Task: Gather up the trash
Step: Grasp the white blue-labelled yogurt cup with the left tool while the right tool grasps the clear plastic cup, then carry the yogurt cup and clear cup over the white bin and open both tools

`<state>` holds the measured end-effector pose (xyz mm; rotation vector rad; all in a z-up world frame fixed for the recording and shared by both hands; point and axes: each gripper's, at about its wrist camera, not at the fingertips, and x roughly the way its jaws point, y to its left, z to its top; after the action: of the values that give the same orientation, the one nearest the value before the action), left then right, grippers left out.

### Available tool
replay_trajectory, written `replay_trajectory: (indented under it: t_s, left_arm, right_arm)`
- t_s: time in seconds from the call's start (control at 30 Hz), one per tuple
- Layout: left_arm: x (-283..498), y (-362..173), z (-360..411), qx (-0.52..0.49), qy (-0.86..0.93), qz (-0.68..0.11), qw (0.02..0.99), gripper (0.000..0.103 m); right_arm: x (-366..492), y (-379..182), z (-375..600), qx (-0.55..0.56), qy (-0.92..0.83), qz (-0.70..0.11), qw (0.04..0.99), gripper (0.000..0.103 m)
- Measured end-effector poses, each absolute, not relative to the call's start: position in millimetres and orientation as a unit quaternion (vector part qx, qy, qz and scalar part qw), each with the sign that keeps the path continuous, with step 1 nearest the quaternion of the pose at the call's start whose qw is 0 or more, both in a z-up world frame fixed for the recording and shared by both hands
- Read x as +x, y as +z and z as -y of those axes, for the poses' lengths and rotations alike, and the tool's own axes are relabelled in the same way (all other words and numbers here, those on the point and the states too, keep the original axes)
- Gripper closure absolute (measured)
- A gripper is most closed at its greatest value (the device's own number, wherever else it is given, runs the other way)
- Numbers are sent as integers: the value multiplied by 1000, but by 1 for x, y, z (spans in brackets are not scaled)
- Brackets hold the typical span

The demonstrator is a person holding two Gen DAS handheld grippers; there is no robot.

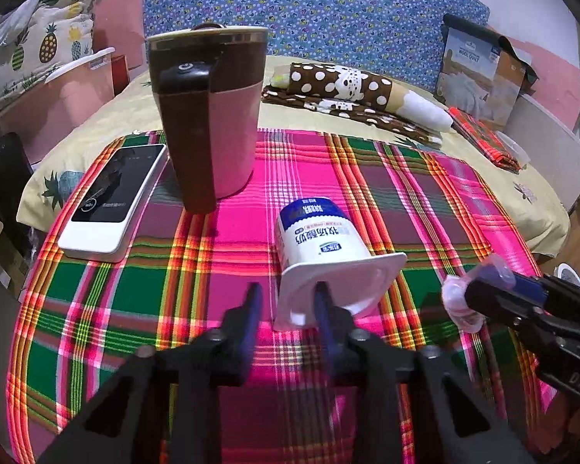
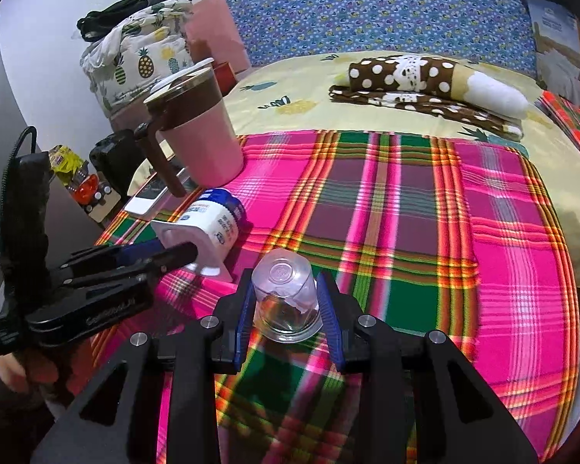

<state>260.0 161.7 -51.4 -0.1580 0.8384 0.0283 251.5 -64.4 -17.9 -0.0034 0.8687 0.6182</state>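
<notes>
Yogurt cup (image 1: 321,239) on its side, left tool (image 1: 288,301) spread at its rim, right tool (image 2: 286,301) level, clenching clear cup (image 2: 286,294).

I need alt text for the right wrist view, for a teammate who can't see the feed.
The right gripper is shut on a clear plastic cup above a bright plaid cloth. To the left, the left gripper has one of its fingers inside a tipped white yogurt cup, near a pink and brown mug.
</notes>
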Motion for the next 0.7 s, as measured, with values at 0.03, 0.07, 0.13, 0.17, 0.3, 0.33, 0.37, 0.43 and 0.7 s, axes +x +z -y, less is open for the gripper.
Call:
replay_trajectory:
  t_s: [0.03,0.07,0.13,0.17,0.3,0.33,0.37,0.43,0.7]
  left_arm:
    - [261,-52,-162,-79,14,-408,910,87]
    - [261,-52,-162,-79,15,-408,910,92]
    - [259,-51,-161,-75,16,-406,911,94]
    - [256,-50,-160,-75,17,-403,912,95]
    - [249,-41,-154,-73,15,-392,917,96]
    - [246,-39,-152,-72,14,-390,918,96]
    - [244,-37,-149,-71,13,-388,919,96]
    - [238,-33,-143,-70,10,-384,921,96]
    - [210,-12,-115,-74,-16,-366,928,96]
  right_arm:
    - [251,-18,66,0,294,-414,861,69]
    - [251,-19,67,1,293,-415,861,69]
    - [251,-19,70,3,292,-415,862,69]
    - [250,-18,71,5,292,-415,862,69]
    - [244,-14,77,6,291,-410,864,69]
    - [242,-13,80,7,291,-409,865,69]
    - [240,-12,82,8,291,-407,866,69]
    - [235,-10,87,8,289,-406,867,69]
    - [212,-1,112,15,277,-397,875,69]
